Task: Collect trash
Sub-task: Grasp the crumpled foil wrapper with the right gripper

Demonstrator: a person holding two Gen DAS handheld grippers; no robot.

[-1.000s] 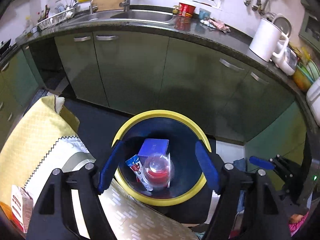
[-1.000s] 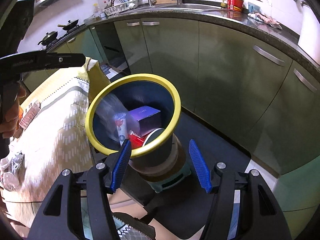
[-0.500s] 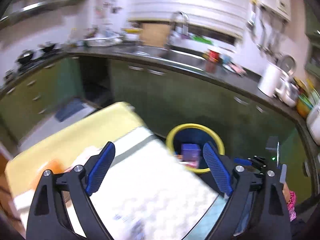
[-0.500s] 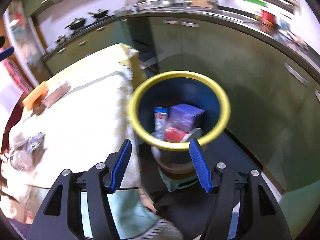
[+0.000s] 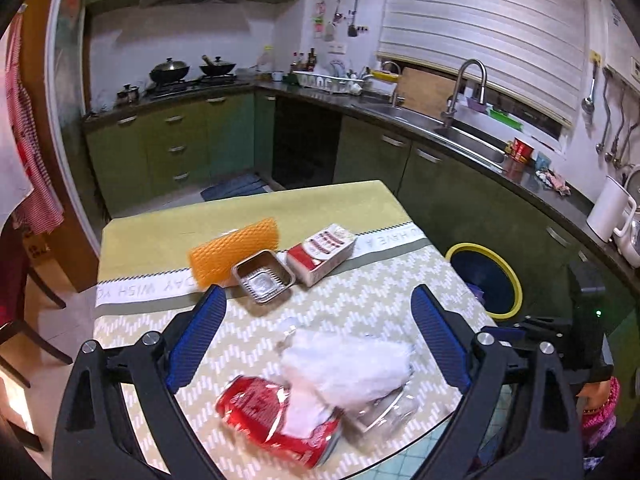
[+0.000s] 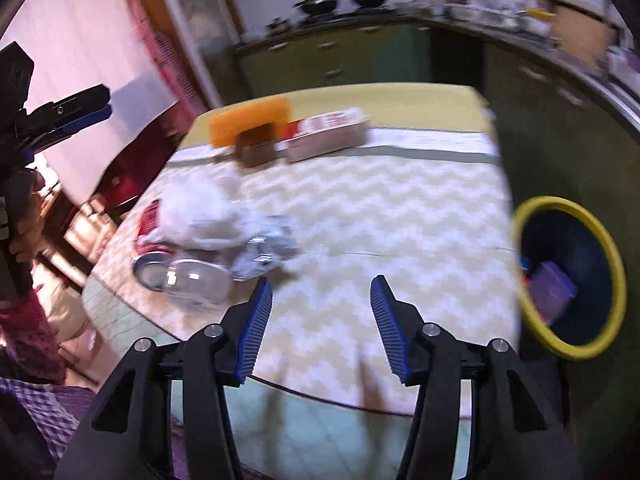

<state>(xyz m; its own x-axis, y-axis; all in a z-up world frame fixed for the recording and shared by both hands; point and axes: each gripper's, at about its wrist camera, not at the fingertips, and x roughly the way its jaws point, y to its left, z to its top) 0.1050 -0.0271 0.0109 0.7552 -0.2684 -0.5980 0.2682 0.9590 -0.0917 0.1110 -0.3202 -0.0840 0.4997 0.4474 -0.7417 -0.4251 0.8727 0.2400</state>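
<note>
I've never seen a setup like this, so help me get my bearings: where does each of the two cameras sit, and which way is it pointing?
Left wrist: rides on the left tongs, open, looking across the table toward the kitchen counter; the person's other hand shows at right.
Right wrist: rides on the right tongs, open, facing the table from its near edge; the left tongs show at far left.
Shared: red can, white tissue, orange sponge, yellow-rimmed bin.

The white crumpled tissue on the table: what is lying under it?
The tissue partly covers a red can lying on its side and a clear plastic container. Whatever else lies beneath it is hidden.
</note>
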